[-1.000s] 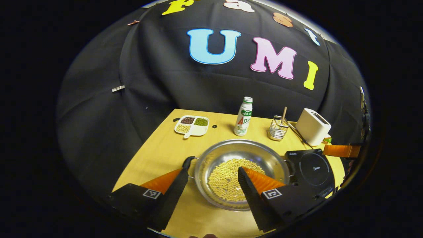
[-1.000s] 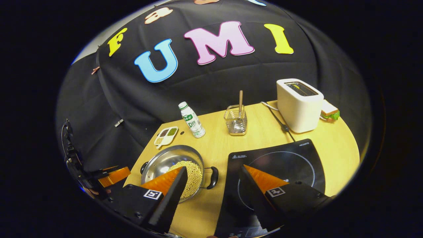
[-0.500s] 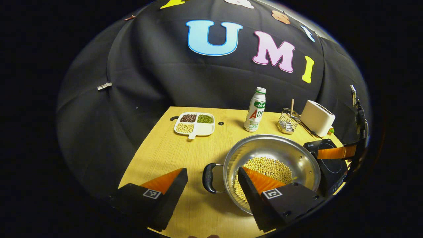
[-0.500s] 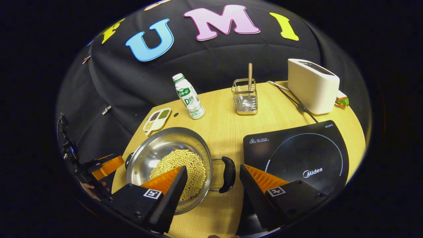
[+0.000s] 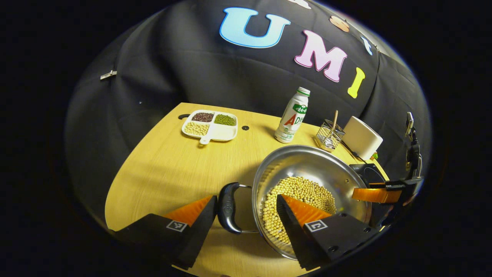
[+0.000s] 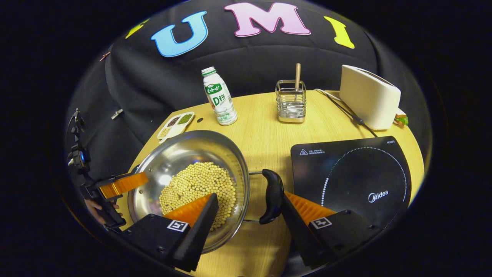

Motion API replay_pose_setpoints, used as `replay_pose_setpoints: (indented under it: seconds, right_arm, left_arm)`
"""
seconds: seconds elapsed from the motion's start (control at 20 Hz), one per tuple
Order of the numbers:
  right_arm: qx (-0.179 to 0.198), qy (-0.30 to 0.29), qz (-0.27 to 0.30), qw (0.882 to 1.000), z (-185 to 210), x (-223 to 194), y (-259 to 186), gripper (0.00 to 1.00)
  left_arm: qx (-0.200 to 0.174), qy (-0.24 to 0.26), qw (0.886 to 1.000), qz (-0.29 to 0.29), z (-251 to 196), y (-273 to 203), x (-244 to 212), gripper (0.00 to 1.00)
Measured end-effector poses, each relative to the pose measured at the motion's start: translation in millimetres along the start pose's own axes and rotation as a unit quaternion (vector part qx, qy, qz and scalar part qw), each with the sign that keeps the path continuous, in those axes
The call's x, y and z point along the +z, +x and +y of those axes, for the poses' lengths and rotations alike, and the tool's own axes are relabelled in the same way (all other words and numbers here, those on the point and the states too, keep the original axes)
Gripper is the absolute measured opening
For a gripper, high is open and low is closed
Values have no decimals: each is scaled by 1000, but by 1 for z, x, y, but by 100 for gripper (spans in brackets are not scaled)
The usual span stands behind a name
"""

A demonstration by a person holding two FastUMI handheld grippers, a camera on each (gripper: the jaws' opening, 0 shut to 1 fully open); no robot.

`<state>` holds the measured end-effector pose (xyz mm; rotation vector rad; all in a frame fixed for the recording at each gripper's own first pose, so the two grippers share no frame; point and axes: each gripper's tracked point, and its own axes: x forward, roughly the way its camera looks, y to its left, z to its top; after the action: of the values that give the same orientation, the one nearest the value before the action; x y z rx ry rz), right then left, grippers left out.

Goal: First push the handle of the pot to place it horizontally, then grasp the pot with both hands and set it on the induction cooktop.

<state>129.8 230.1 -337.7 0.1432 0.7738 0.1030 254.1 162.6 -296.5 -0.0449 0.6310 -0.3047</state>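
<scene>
While the pot [image 5: 307, 184] sits on the bench [image 5: 165, 173] with beans [image 5: 296, 196] in its bottom, each tool straddles one side of it with fingers apart. In the left gripper view the left tool [image 5: 246, 211] brackets the pot's black handle [image 5: 229, 207]: one finger lies just outside the handle, seemingly touching it, the other reaches over the rim above the beans. In the right gripper view the right tool [image 6: 250, 209] frames the other handle [image 6: 272, 196] likewise, its outer finger against the handle and its inner finger over the beans; neither tool clamps anything. The cooktop [image 6: 353, 177] lies just beside that handle, a narrow strip of bare bench between them, its top bare. Behind the pot stand a bottle [image 6: 219, 98], a wire rack [image 6: 291, 104] and a toaster [image 6: 369, 96], all well apart from the pot; a divided dish [image 5: 210, 125] sits near the far left edge, with open wood between it and the pot. In the right gripper view, a hand [image 6: 100, 209] grips the left tool low at the bench's near edge.
</scene>
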Motion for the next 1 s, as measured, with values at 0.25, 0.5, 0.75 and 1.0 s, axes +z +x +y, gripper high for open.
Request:
replay_pose_setpoints:
  seconds: [0.25, 0.5, 0.75, 1.0]
  right_arm:
    - [-7, 12, 9, 1000, 0, 3, 14, 96]
    - [-31, -2, 21, 999, -8, -1, 22, 77]
    - [-30, 5, 36, 999, -4, -10, 27, 61]
    - [-40, 11, 33, 999, -4, -12, 23, 53]
  left_arm:
    - [-7, -7, 1000, 26, 4, 9, -11, 85]
    - [-3, -8, 999, 33, 14, 7, -16, 69]
    - [-1, -3, 999, 44, 15, 5, -16, 67]
    - [5, -5, 999, 44, 15, 4, -15, 61]
